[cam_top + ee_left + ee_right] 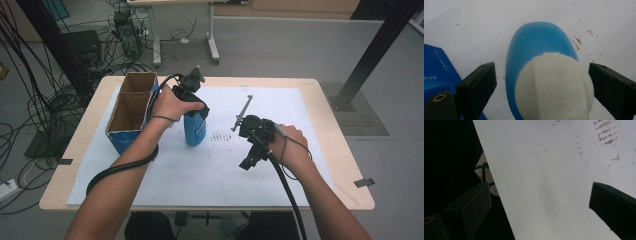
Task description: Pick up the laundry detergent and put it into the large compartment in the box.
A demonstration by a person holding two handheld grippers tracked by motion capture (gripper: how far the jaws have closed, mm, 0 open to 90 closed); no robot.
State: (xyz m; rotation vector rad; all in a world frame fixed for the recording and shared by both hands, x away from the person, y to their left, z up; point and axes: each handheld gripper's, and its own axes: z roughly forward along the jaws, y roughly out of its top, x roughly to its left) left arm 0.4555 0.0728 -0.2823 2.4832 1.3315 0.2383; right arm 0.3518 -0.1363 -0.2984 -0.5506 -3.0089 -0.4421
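Black jaws of the left gripper (541, 82) stand spread wide on either side of a white cap (554, 87), with a gap on each side, so they pinch nothing. That cap tops a blue bottle (536, 42), which stands upright on the white sheet (280, 165) covering the table (330, 105). In the high view the left gripper (192, 95) sits directly over the bottle (194, 129), and the left hand (175, 102) is wrapped around its handle. Just to the left of the bottle stands an open cardboard box (131, 112) with blue sides and two compartments; its blue wall shows at the edge of the left gripper view.

Farther right, well apart from the bottle, the right gripper (250, 162) is held by the right hand (292, 147) above the sheet. Its jaws are also spread apart and hold nothing; in its own view they frame bare white sheet and the table's near edge. Small reddish-brown marks (220, 136) speckle the sheet between the bottle and the right gripper.
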